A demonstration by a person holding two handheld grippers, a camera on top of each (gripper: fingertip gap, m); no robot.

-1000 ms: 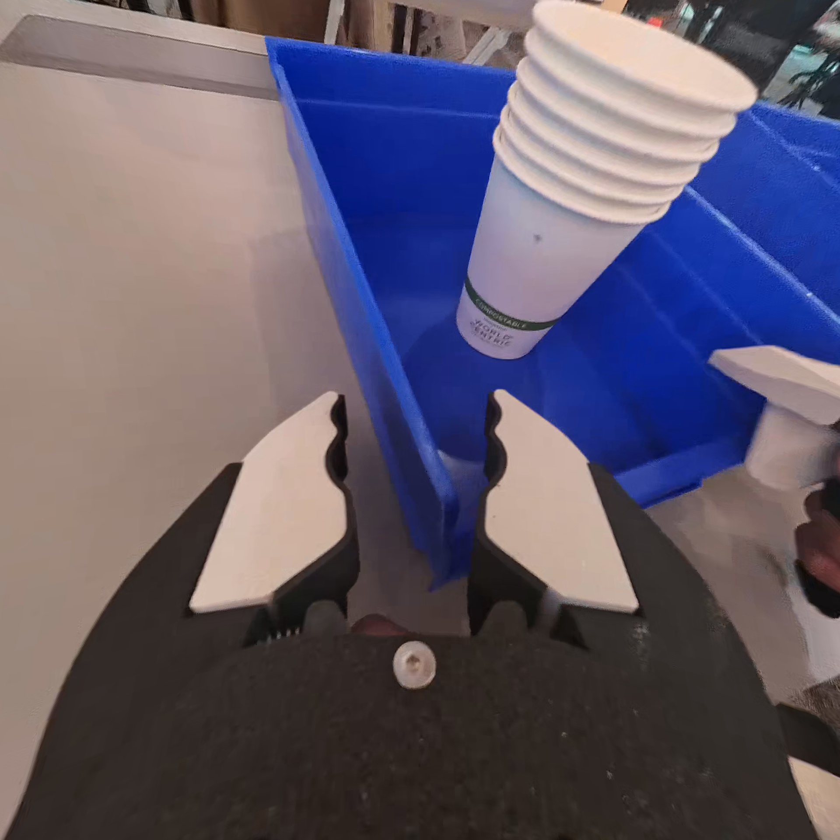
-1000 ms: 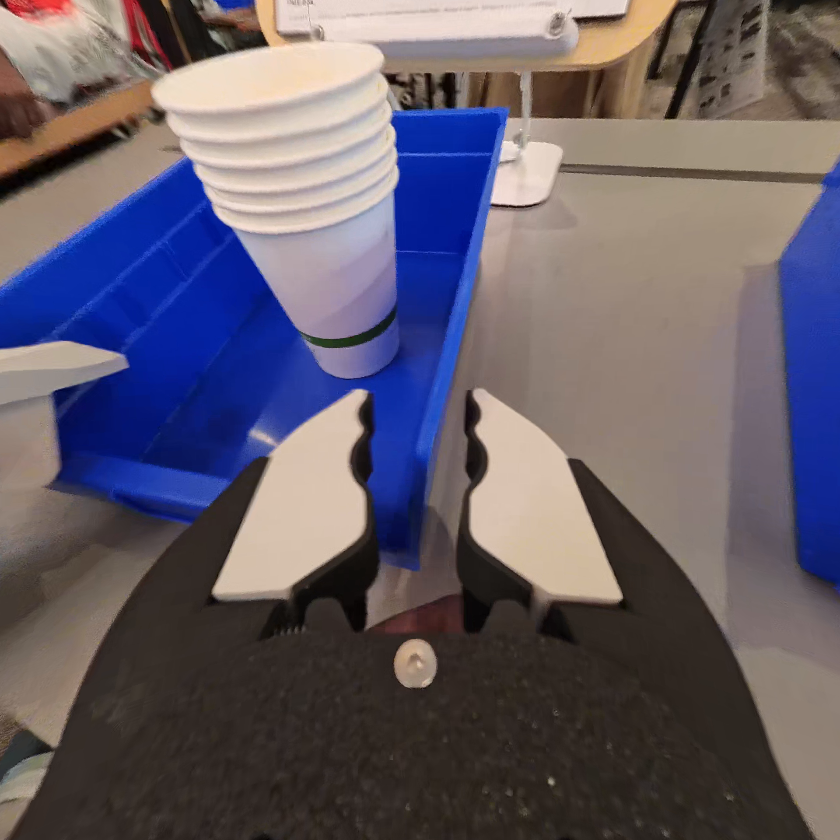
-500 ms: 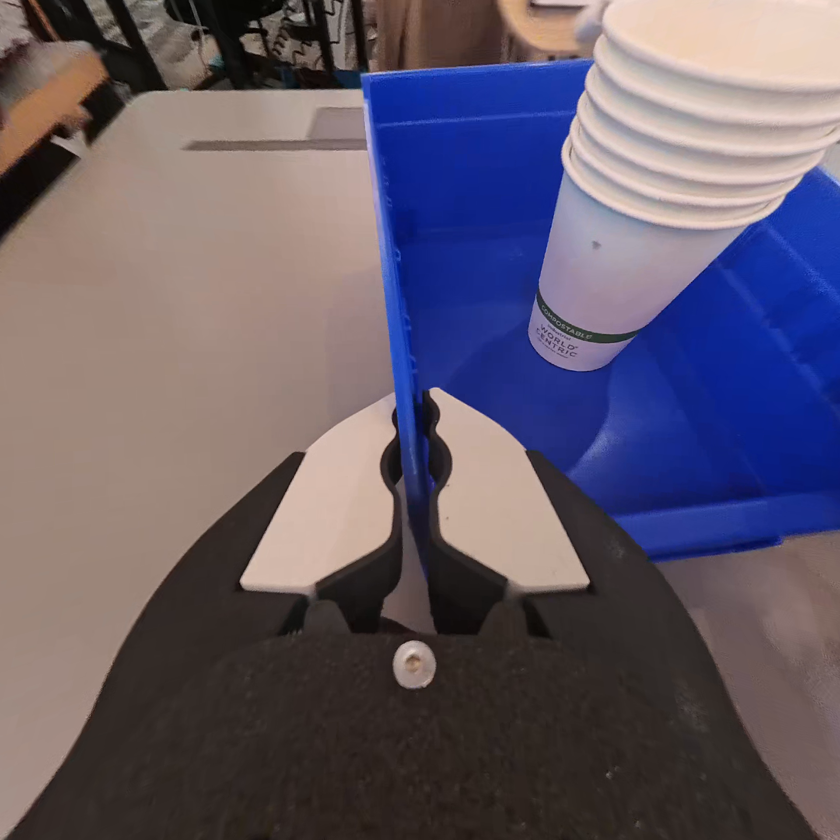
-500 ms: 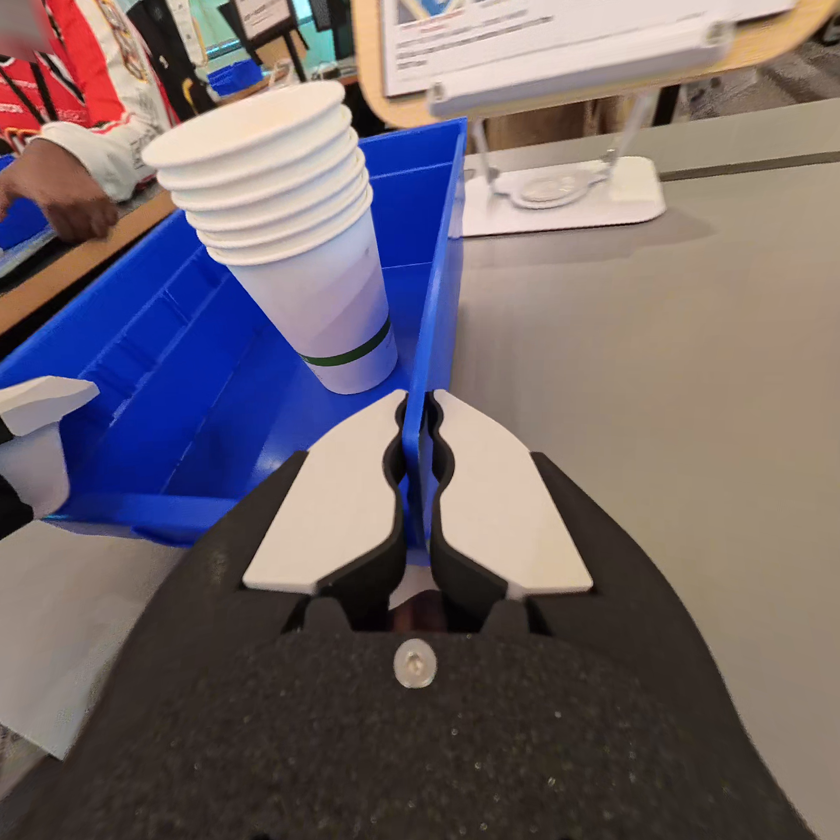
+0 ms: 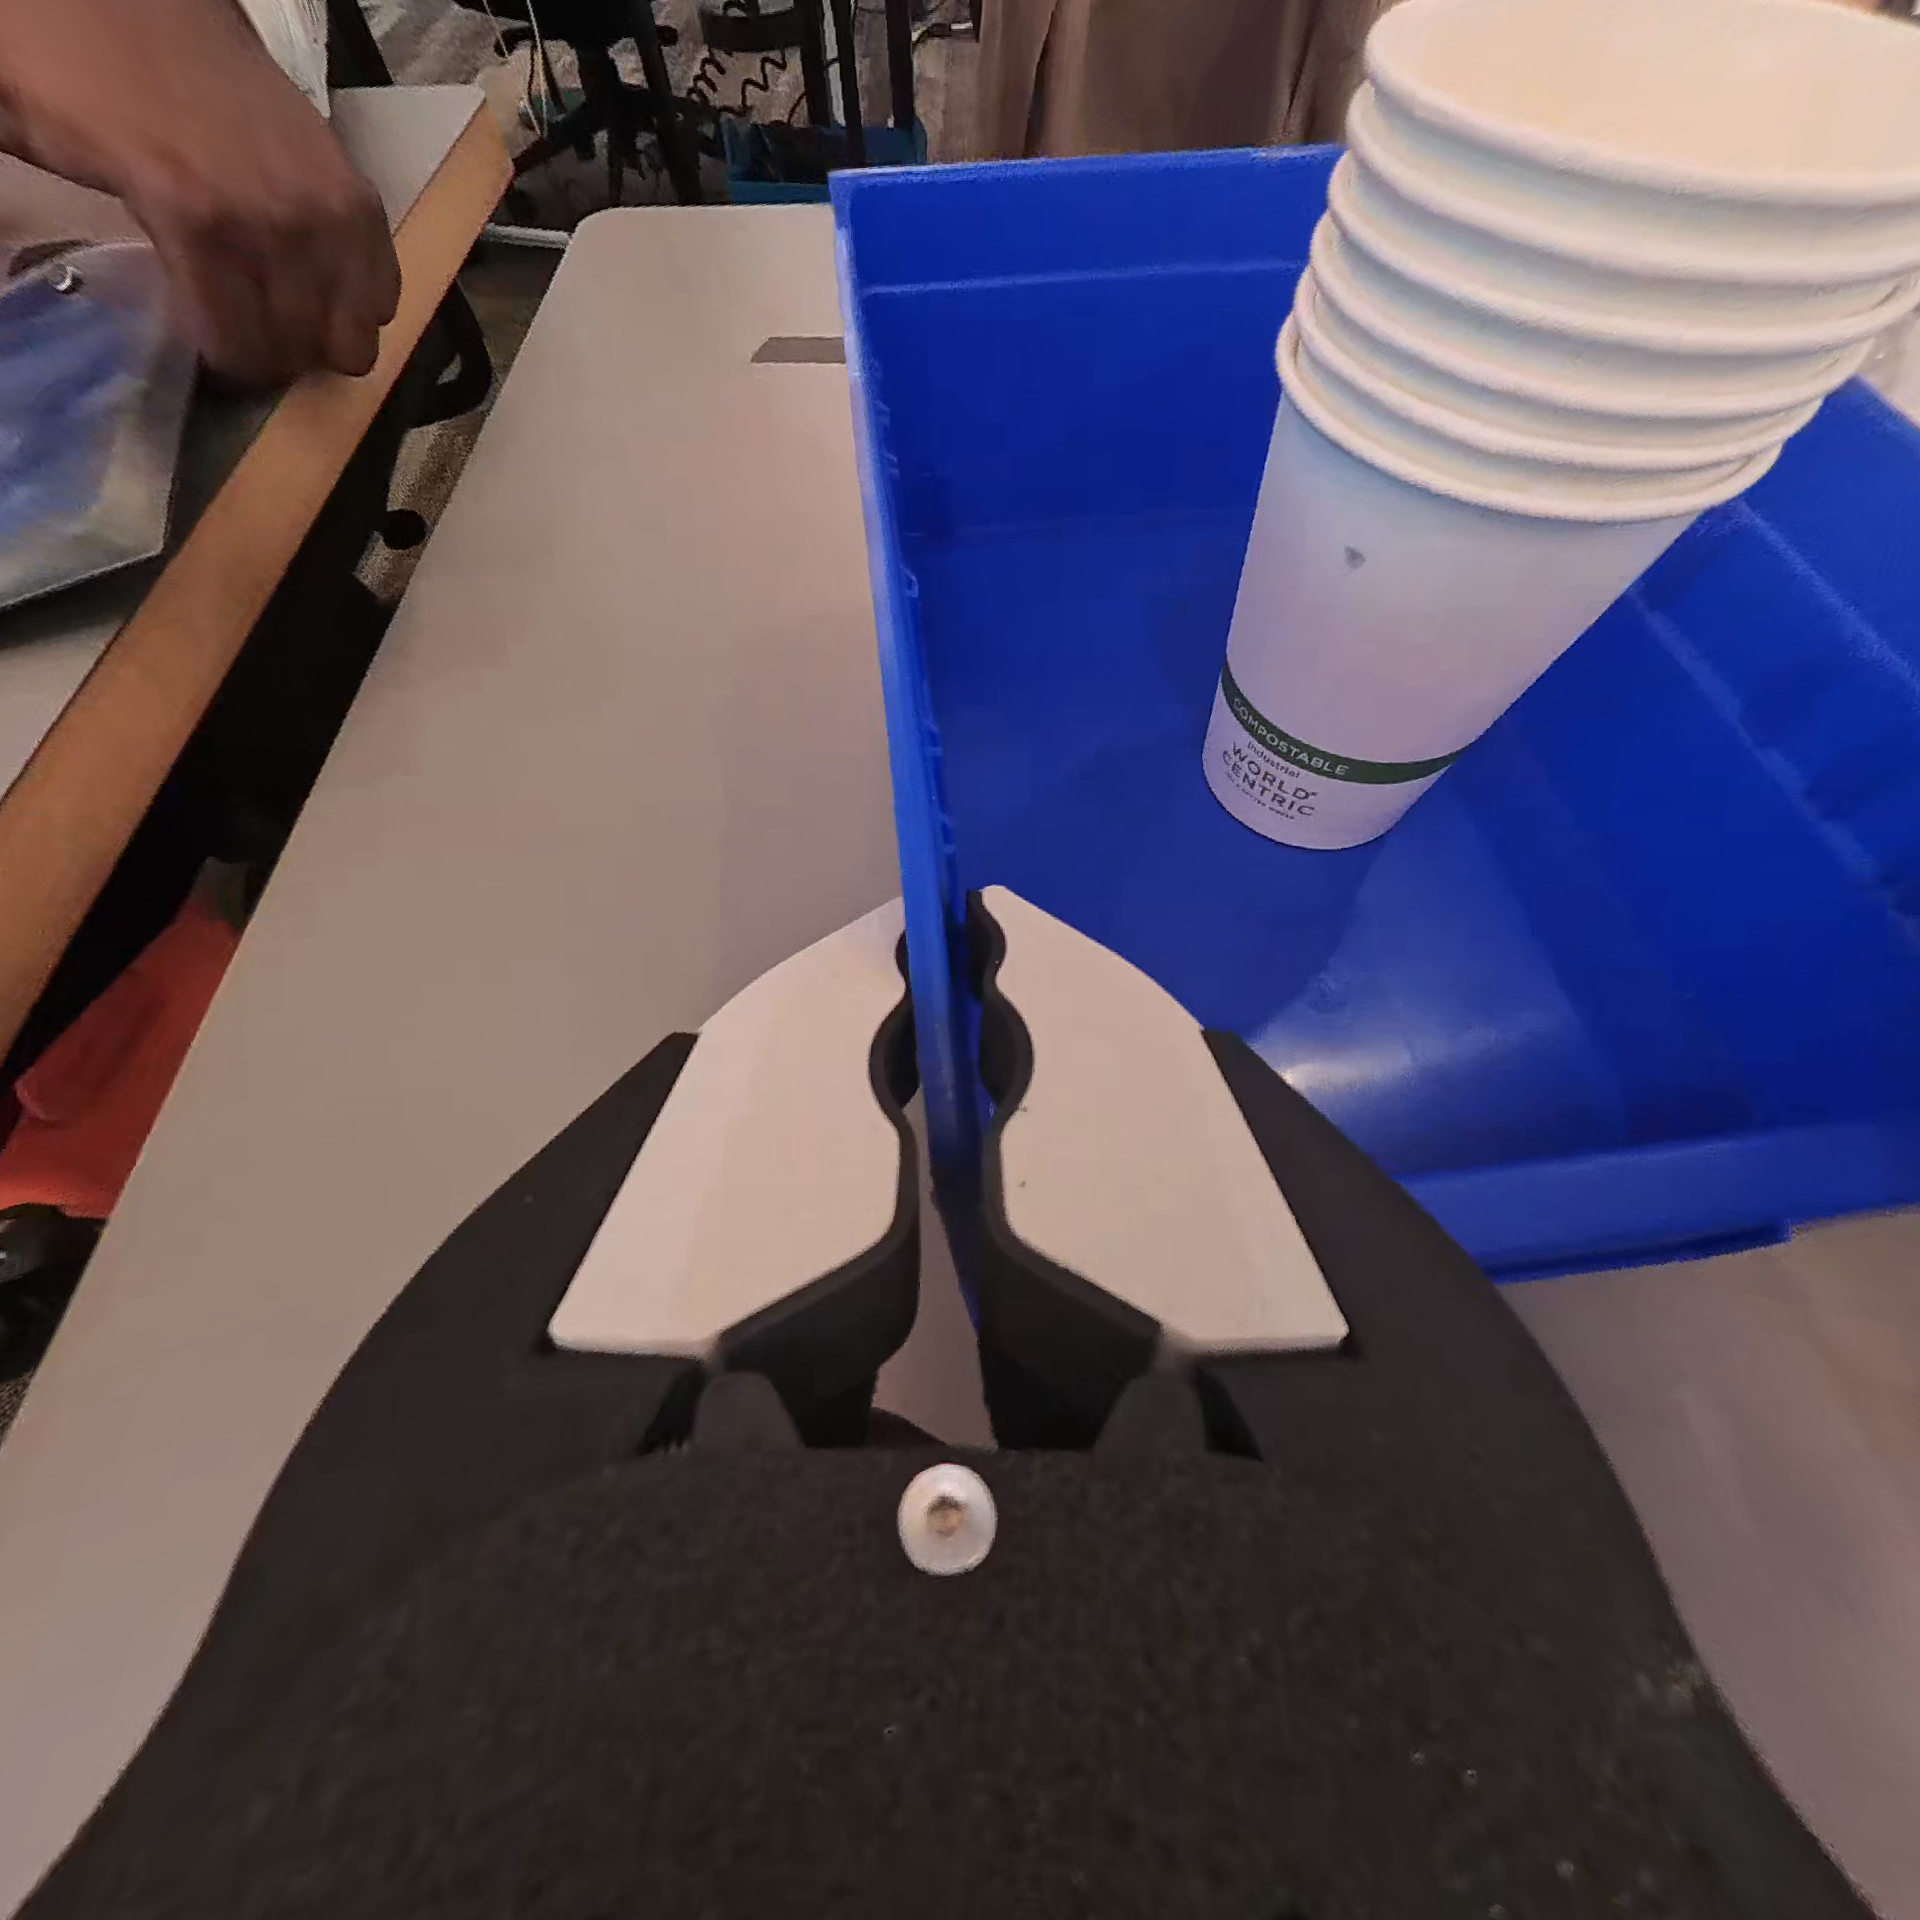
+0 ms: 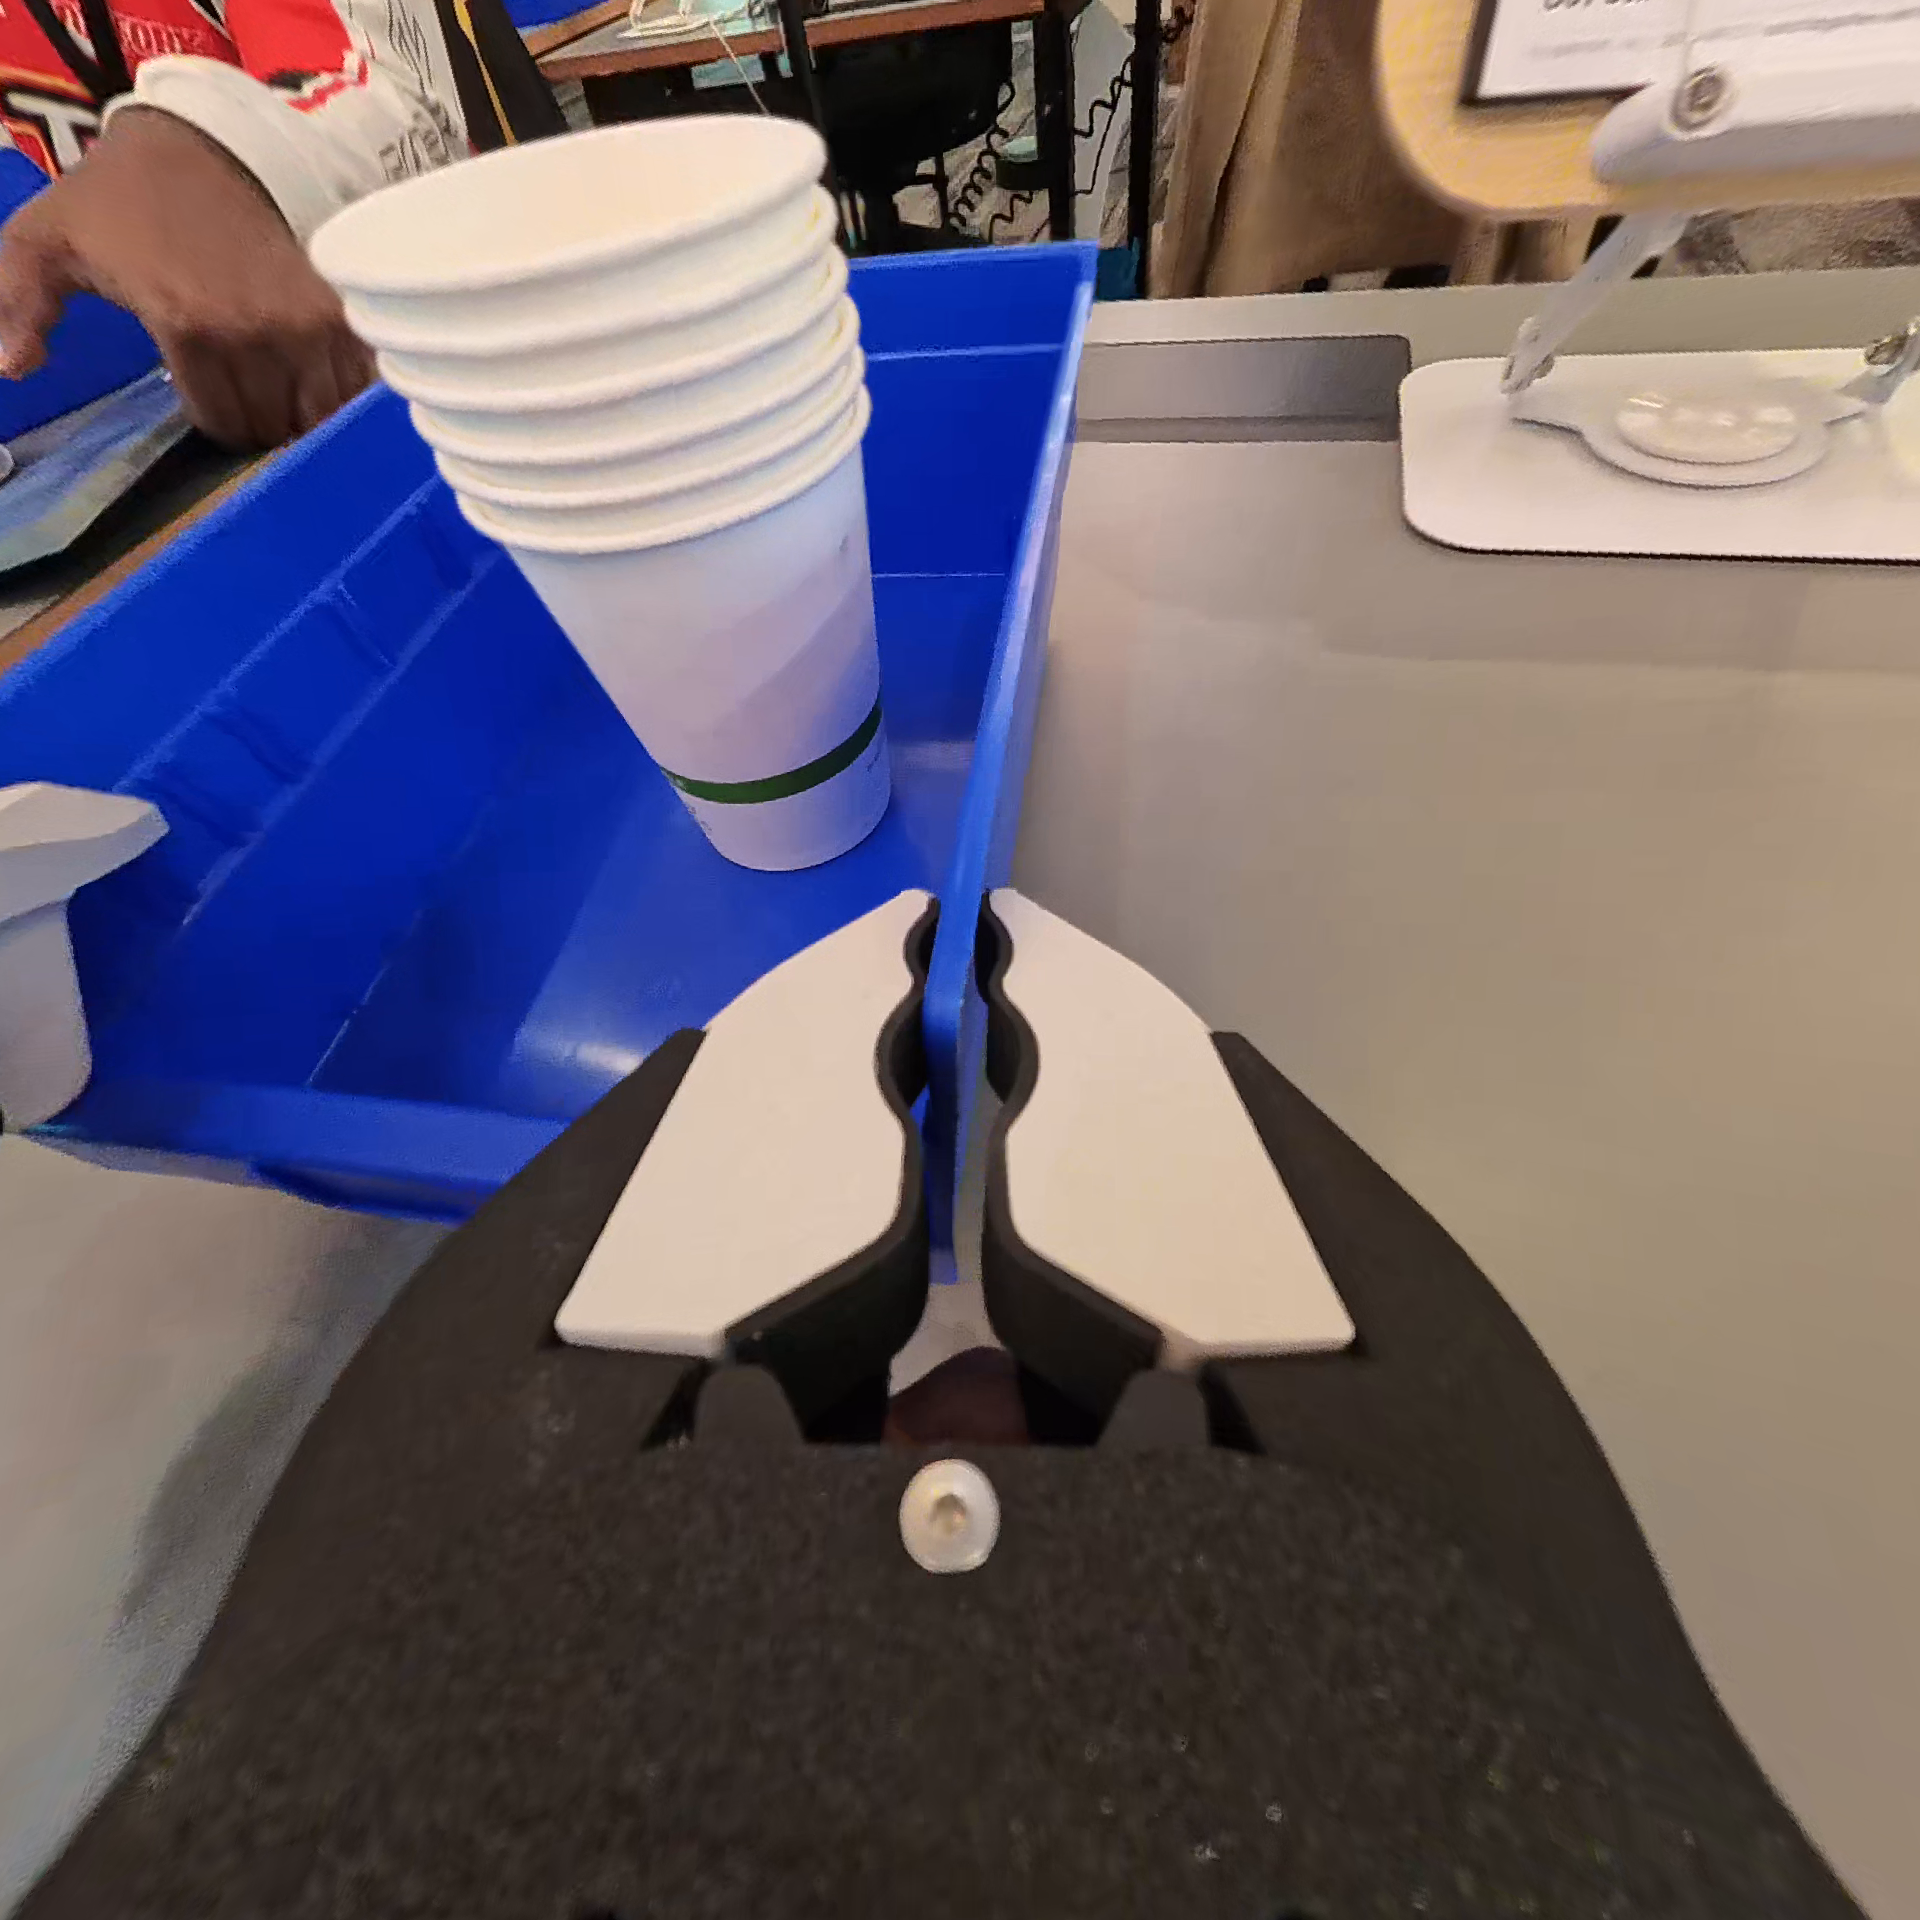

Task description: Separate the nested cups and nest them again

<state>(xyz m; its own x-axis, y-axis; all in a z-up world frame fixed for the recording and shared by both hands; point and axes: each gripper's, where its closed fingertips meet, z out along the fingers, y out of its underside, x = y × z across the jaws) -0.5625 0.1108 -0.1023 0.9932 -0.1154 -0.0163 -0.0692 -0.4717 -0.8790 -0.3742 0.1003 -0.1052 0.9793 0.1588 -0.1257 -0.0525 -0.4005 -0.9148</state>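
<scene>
cup stack point(image 5: 1538, 416): rims cut by edge | bystander hand point(image 6: 177, 281): blurred

We're looking at a grey counter point(image 6: 1455, 883) with a white stand base point(image 6: 1662, 457) on it, a wood-edged table point(image 5: 312, 436) off to one side, and dark chair legs and cables point(image 5: 665, 94) crowding the back.

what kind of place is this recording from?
Probably an event hall or shared workspace, not a home: grey tables set side by side, a sign holder on a stand, a blue bin of paper cups, another person's hand nearby.
</scene>
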